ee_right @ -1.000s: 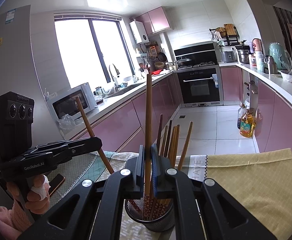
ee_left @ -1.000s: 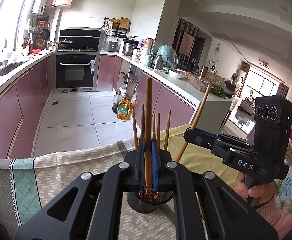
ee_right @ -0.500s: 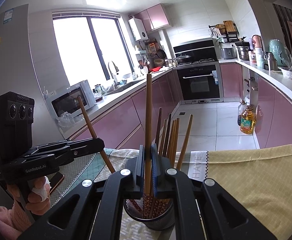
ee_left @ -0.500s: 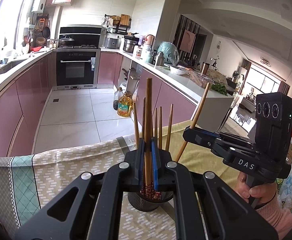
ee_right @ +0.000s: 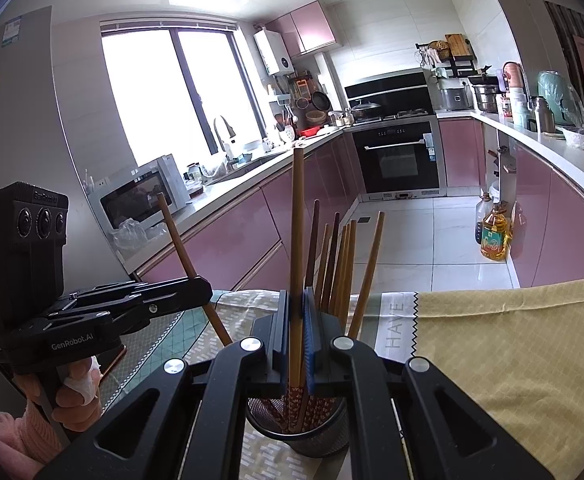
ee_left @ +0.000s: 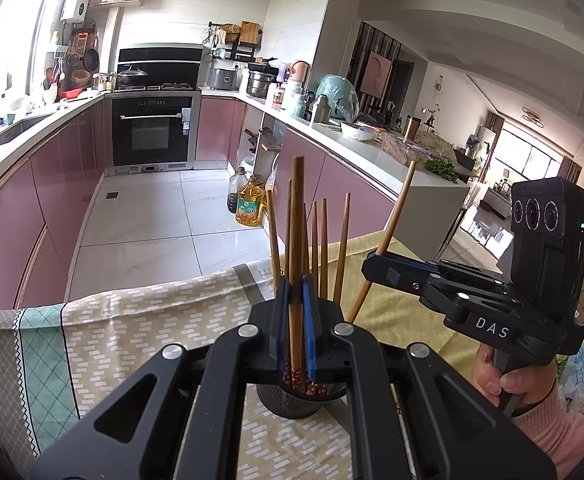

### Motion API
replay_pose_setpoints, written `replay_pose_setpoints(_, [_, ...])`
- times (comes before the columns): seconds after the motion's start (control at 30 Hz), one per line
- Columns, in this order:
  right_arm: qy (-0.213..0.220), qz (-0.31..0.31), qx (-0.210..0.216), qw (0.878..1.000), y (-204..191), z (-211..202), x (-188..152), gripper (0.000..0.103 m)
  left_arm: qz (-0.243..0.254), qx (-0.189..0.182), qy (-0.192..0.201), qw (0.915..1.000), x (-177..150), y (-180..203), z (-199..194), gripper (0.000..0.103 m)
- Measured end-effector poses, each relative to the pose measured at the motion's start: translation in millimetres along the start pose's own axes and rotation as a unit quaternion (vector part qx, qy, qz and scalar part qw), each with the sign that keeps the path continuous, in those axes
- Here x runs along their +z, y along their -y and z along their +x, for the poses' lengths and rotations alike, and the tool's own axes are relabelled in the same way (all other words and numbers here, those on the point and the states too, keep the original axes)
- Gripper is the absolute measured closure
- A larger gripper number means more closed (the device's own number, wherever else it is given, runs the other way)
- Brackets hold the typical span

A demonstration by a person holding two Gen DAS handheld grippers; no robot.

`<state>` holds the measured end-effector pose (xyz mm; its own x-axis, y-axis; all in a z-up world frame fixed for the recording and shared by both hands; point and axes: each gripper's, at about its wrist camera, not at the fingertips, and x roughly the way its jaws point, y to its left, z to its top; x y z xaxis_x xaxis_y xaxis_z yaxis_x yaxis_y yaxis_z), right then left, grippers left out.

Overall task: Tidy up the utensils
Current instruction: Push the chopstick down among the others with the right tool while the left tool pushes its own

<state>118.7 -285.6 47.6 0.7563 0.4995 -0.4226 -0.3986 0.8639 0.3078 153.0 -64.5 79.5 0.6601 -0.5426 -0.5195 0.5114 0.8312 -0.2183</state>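
Two handheld grippers meet over a black mesh holder that stands on a patterned tablecloth in a kitchen with pink cabinets. The left gripper is clenched on a single wooden chopstick, held upright between its blue pads, the lower patterned end reaching down into the holder. The right gripper is likewise clamped on its own upright chopstick, whose lower end also sits inside the holder's rim. From each camera the other gripper shows at the side, its chopstick slanting down toward the holder, with a hand in a pink sleeve around its handle. More chopsticks already stand in the holder, leaning slightly, just behind the gripped ones. A yellow cloth covers the table to the right of the holder.
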Motion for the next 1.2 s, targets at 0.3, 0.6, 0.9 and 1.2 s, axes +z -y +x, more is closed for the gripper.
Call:
replay_pose_setpoints(0.3, [-0.011, 0.002, -0.001, 1.0, 1.7, 5.9, -2.5, 0.097, 0.002, 0.001, -0.011, 0.9999, -1.4, -1.3, 4.9, 0.096])
replay_pose_setpoints(0.6, [-0.021, 0.003, -0.004, 1.0, 2.6, 13.7, -5.6, 0.097, 0.004, 0.003, -0.022, 0.9997, -3.7, -1.3, 10.2, 0.096])
replay_pose_setpoints(0.9, [-0.028, 0.007, -0.006, 1.0, 5.1, 20.6, -6.4, 0.097, 0.005, 0.007, -0.031, 0.9995, -4.1, -4.5, 19.8, 0.095])
replay_pose_setpoints(1.2, [-0.034, 0.012, -0.01, 0.999, 10.0, 27.2, -8.3, 0.097, 0.007, 0.012, -0.035, 0.9993, -6.0, -5.6, 30.2, 0.095])
